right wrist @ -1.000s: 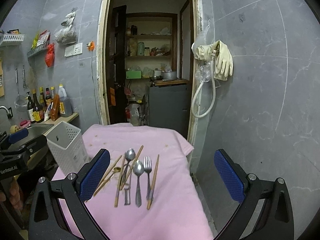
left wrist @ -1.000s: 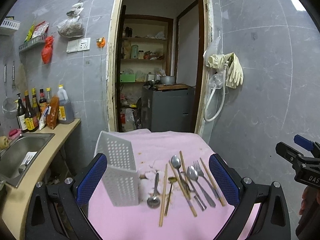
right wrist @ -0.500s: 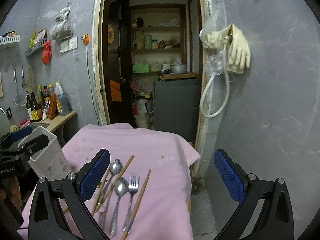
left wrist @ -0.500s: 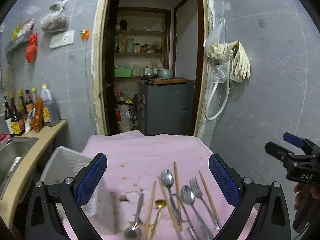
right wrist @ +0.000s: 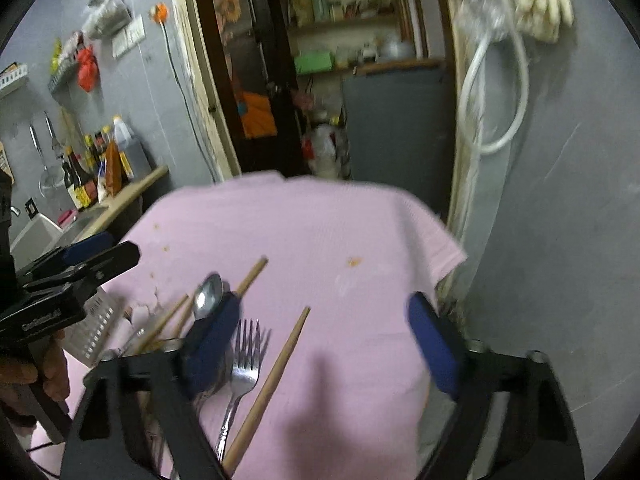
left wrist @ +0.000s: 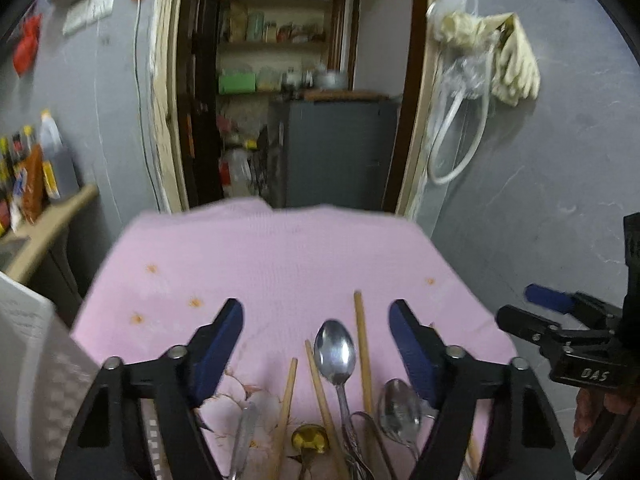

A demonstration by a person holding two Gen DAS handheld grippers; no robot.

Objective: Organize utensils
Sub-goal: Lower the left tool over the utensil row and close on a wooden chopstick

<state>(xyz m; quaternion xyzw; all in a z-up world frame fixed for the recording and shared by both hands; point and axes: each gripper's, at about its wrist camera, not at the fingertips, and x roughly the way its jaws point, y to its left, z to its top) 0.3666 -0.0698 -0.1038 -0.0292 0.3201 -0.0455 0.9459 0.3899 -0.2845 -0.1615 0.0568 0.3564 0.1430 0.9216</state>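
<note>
- L gripper (left wrist: 316,354): jaws wide apart, nothing held. Pads straddle the top of the utensil pile, low over the pink cloth (left wrist: 280,256); prob. lining up a pick, my guess.
- Between its pads: big spoon (left wrist: 335,350) bowl-up, w/ chopsticks either side. Laid roughly parallel, handles toward the camera, so a grab from above looks easy.
- R gripper (right wrist: 332,344): also wide open, empty. Left pad sits over/just beside the spoon bowl; fork (right wrist: 242,364) and one chopstick (right wrist: 274,380) lie between the pads. Touching or not: can't tell, blurred.
- Why both low: likely each hand takes a diff. item to sort; a judgement only.
- Counts, L view: spoons 3 — big one, a second steel spoon (left wrist: 399,406) by the right pad, small gold spoon (left wrist: 309,438). Chopsticks 3 clear here (left wrist: 362,352); R view shows a 4th apart on the right. Fork 1. One more steel handle (left wrist: 245,432) at left, type unclear.
- White perforated holder (left wrist: 24,360): 1, at left edge of the cloth, near the pile; presumably where the utensils go.
- Further out: counter w/ sauce bottles (right wrist: 96,168) left, doorway to pantry, rubber gloves (left wrist: 512,64) hung on the wall right.
</note>
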